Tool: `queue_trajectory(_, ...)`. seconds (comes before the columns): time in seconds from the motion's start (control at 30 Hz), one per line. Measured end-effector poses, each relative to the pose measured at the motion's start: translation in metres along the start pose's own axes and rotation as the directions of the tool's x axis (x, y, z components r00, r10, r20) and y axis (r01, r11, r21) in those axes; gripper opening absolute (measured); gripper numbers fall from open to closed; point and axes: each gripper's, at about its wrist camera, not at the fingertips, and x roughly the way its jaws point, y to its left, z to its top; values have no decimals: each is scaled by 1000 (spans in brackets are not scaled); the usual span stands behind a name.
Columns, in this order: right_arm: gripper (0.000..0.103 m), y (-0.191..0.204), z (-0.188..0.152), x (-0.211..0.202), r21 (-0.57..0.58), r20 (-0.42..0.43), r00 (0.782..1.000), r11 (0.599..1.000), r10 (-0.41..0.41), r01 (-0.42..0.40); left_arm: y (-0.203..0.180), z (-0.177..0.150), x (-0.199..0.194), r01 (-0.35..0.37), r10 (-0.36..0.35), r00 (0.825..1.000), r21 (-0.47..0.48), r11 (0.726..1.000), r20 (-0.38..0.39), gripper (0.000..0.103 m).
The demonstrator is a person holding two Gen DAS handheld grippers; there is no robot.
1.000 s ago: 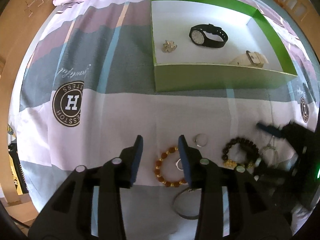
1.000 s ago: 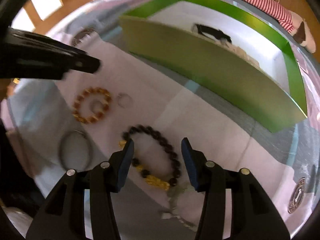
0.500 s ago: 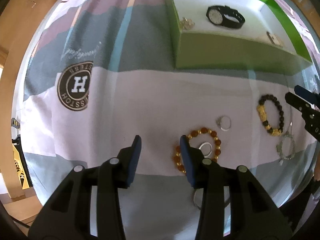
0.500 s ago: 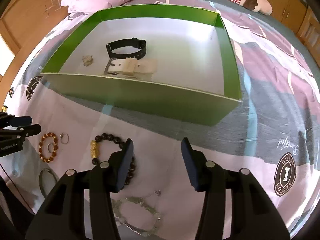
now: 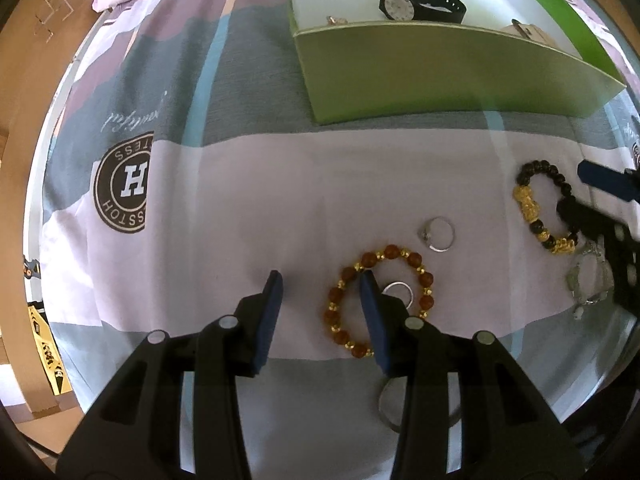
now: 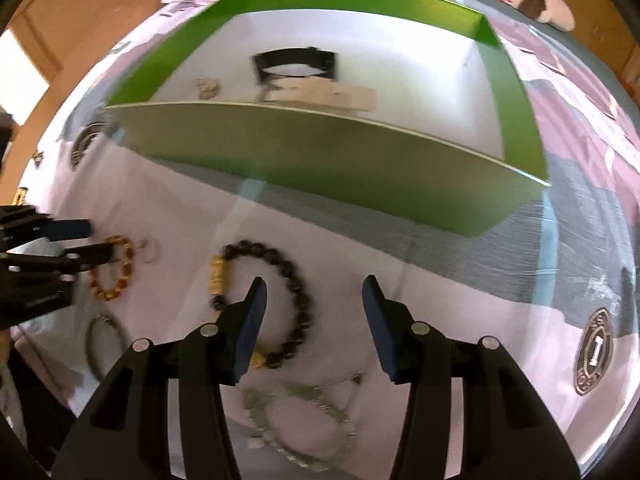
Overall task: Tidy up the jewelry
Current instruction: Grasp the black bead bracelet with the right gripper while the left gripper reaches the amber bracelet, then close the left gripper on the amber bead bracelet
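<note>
**Op A:** On my left wrist view, the left tongs [image 5: 320, 280] stand partly open with nothing between the pads. Their right pad sits over the amber bead bracelet [image 5: 380, 300] on the bedsheet [image 5: 240, 200]; touching or not, I can't tell. A small ring [image 5: 398, 293] lies inside that bracelet, and a silver ring [image 5: 438, 234] just beyond it.

**Op B:** And the box?

**Op A:** The green box [image 5: 440, 72] sits farther up the bed, holding a black watch [image 5: 420, 2].

**Op B:** On my right wrist view, the right tongs [image 6: 314, 290] are also partly open and empty. Their left pad overlaps the black bead bracelet [image 6: 296, 292] on the sheet. A silvery chain bracelet [image 6: 304, 408] lies nearer me, blurred.
</note>
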Motion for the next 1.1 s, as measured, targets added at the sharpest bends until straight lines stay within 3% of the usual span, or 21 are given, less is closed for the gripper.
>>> queue_trajectory(0.17, 50, 35, -6, -1, -132, -22, 996, 988, 83, -85, -2, 2, 0, -6, 6, 1000, 4, 1000, 1, 40)
queue_trajectory(0.33, 48, 47, -14, 17, -187, -50, 999, 982, -3, -6, -2, 2, 2, 4, -4, 1000, 10, 1000, 6, 34)
queue_trajectory(0.37, 45, 49, -14, 16, -193, -45, 999, 981, -13, 5, -3, 1, 2, 12, -12, 1000, 10, 1000, 7, 30)
queue_trajectory(0.43, 17, 49, -14, 16, -190, -44, 999, 982, -18, 9, -6, 0, 0, 15, -15, 1000, 17, 1000, 11, 26)
queue_trajectory(0.57, 9, 47, -13, 17, -169, -46, 999, 986, 2, -10, -10, -3, -1, 25, -25, 1000, 27, 999, 17, 16)
queue_trajectory(0.8, 9, 45, -13, 14, -154, -40, 999, 988, 15, -21, -5, -5, -8, 55, -55, 998, 4, 998, 39, 7)
queue_trajectory(1.1, 9, 42, -15, 10, -141, -27, 1000, 990, 12, -16, 25, 5, -20, 116, -107, 990, -95, 989, 91, 7)
